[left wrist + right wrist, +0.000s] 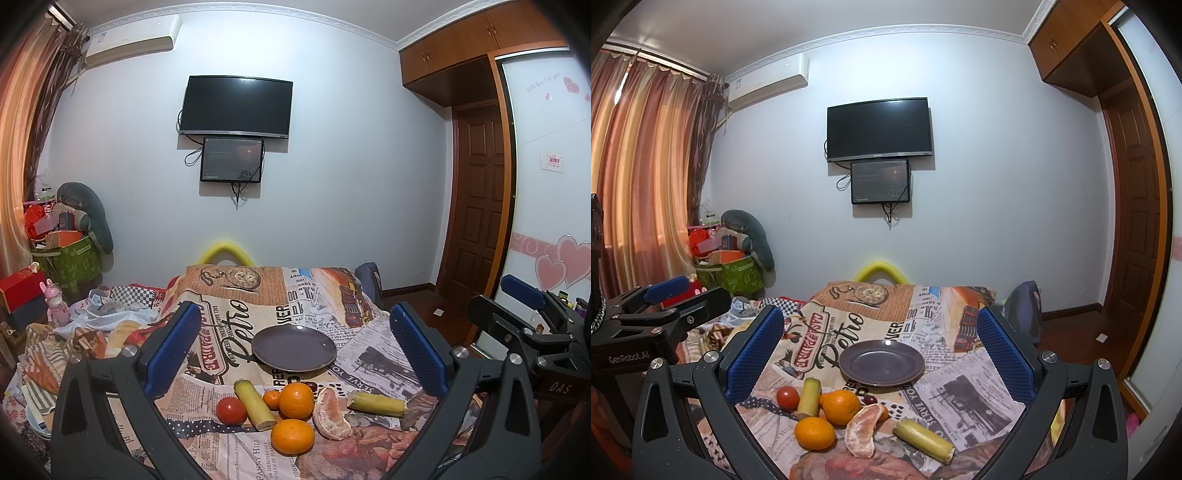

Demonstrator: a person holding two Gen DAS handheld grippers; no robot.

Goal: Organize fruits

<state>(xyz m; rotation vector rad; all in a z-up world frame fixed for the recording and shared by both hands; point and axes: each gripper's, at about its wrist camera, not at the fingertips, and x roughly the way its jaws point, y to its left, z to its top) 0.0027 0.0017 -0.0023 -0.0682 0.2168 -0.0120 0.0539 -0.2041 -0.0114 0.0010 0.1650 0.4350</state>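
We log: left tool [295, 354] wide, holding nothing; right tool [881, 360] wide, holding nothing. Round dark purple ceramic plate [294, 348] bare on newspaper-print cloth over bench [384, 354]. Fruit cluster at plate's 6 o'clock: two round oranges [292, 436], touching; peeled soft orange segment wedge [331, 412] at their 3 o'clock; red round tomato [231, 410] at 9. We judge oranges firm, prone to roll: grip across widest part. Wedge fragile: light squeeze.
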